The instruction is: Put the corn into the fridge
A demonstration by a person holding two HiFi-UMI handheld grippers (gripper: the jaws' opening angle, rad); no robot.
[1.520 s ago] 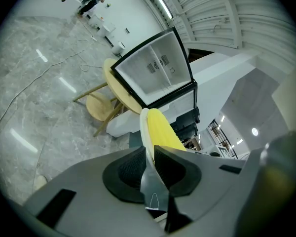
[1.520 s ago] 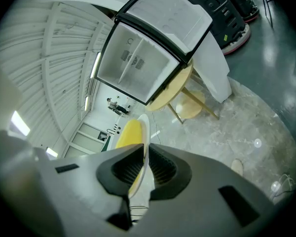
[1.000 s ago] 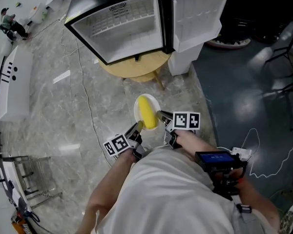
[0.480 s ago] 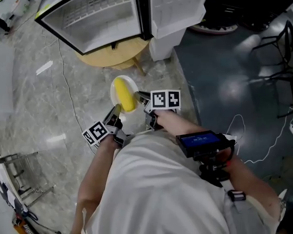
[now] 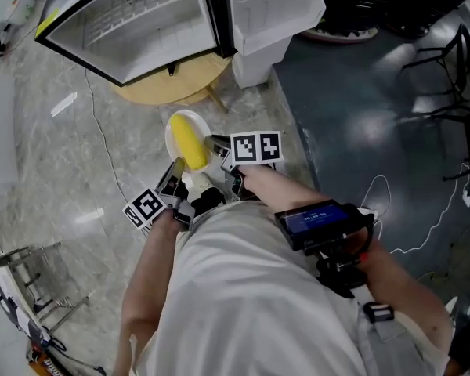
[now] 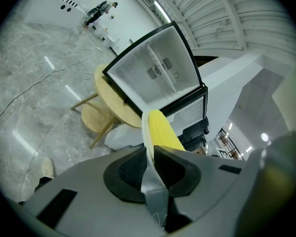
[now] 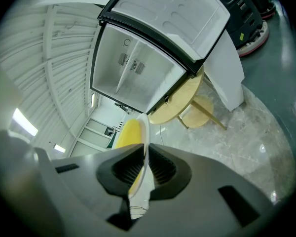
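A yellow corn cob (image 5: pixel 187 140) lies on a white plate (image 5: pixel 172 128) that I carry in the air in front of me. My left gripper (image 5: pixel 175 172) is shut on the plate's near left rim, and my right gripper (image 5: pixel 215 143) is shut on its right rim. In the left gripper view the plate (image 6: pixel 147 137) stands edge-on between the pads with the corn (image 6: pixel 164 131) beyond it. The right gripper view shows the plate (image 7: pixel 144 132) pinched the same way, with the corn (image 7: pixel 128 132) to its left. The small fridge (image 5: pixel 133 22) stands ahead with its door (image 5: pixel 274 10) swung open.
The fridge rests on a round wooden table (image 5: pixel 168 88). Cables (image 5: pixel 106 151) run across the marble floor at the left. A metal rack (image 5: pixel 27 280) stands at the lower left. Dark chairs (image 5: pixel 446 61) stand at the right on the dark floor.
Both grippers have carried the plate with the corn toward the fridge, which now fills more of the top of the head view. Neither grip has changed.
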